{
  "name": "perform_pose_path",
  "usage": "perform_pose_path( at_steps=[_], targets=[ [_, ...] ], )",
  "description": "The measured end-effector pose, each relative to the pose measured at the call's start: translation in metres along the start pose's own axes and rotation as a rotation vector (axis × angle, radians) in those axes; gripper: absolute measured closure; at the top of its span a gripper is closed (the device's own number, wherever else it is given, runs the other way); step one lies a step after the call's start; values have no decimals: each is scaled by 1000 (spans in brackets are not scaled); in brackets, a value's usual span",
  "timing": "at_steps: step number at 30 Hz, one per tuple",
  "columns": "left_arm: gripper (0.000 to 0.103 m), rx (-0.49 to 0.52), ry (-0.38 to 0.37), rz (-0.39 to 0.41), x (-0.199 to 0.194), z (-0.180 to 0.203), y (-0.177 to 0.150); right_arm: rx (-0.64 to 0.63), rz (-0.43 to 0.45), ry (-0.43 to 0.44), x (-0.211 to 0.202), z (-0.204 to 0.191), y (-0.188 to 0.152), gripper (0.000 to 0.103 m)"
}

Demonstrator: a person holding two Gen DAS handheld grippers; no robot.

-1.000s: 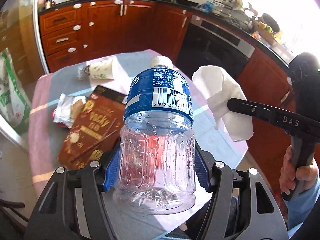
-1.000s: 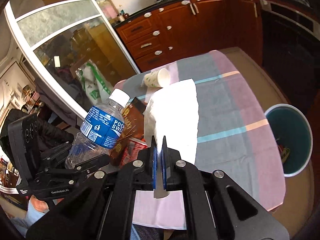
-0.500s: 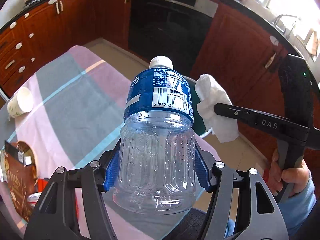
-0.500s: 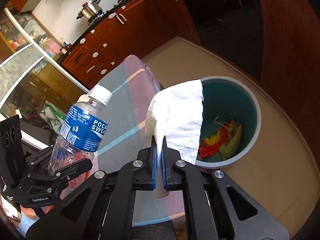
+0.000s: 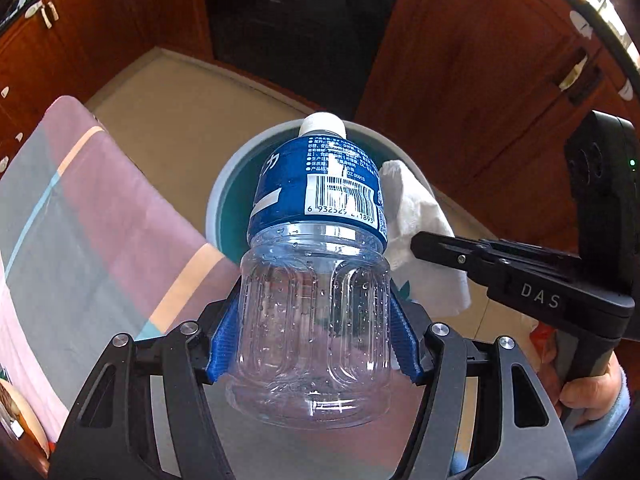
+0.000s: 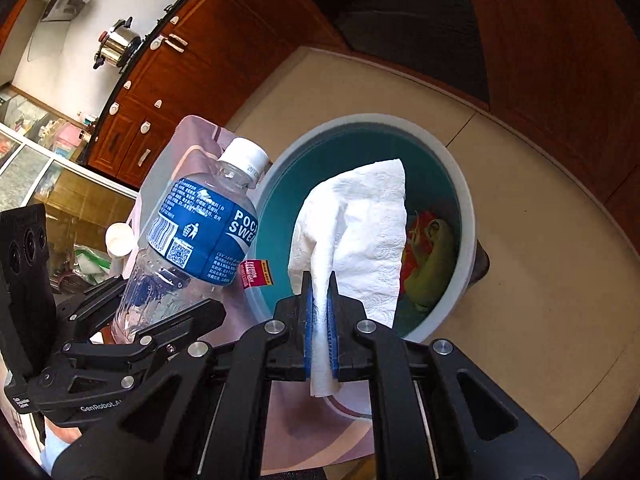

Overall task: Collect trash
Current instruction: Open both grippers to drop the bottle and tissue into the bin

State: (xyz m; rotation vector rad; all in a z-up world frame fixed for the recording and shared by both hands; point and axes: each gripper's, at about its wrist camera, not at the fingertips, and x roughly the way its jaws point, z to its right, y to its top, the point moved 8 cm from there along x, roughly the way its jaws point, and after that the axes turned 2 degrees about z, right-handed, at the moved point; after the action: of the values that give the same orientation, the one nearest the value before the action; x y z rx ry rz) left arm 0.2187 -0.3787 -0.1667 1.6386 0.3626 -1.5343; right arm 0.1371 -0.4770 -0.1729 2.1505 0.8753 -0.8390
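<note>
We see the clear plastic bottle with a blue label and white cap clamped by its lower body between the blue pads of the left gripper, held above the round bin with a grey rim and teal inside, its cap end pointing toward the bin's far rim. Beside it, the white crumpled paper towel hangs from the right gripper, whose blue pads pinch a thin fold of it; those jaws have just been opening slightly, yet the towel is between them and touching both pads. In the right wrist view the towel drapes over the bin's opening, and inside the bin we make out a yellow-green item and red-orange wrappers on the bottom. The bin stands on the beige tiled floor, just beside the edge of the table covered with a pink, grey and peach plaid cloth. A small red label or packet shows between the bottle and the bin. A hand grips the right gripper's handle. Dark red-brown wooden cabinets surround the floor, and a steel pot sits on the counter far off.
</note>
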Motion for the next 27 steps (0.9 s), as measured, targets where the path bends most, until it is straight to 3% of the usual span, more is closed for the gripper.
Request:
perform_pose_path(
  at_steps=[2, 3, 5, 9, 15, 21, 27],
  targets=[
    [37, -6, 12, -11, 7, -1, 2, 16, -16, 6, 4, 6, 0, 84],
    [37, -11, 13, -16, 11, -1, 3, 25, -16, 8, 5, 9, 1, 64],
    [37, -16, 23, -21, 15, -3, 6, 38, -5, 7, 3, 14, 2, 42],
    [34, -11, 37, -14, 11, -4, 0, 50, 13, 7, -3, 17, 4, 33],
    [26, 4, 47, 5, 3, 0, -1, 65, 43, -14, -13, 19, 5, 27],
    [24, -18, 33, 8, -9, -4, -1, 73, 39, -32, -17, 14, 4, 18],
    [15, -38, 19, 48, -33, -4, -9, 81, 54, -52, -27, 5, 0, 18]
  ],
)
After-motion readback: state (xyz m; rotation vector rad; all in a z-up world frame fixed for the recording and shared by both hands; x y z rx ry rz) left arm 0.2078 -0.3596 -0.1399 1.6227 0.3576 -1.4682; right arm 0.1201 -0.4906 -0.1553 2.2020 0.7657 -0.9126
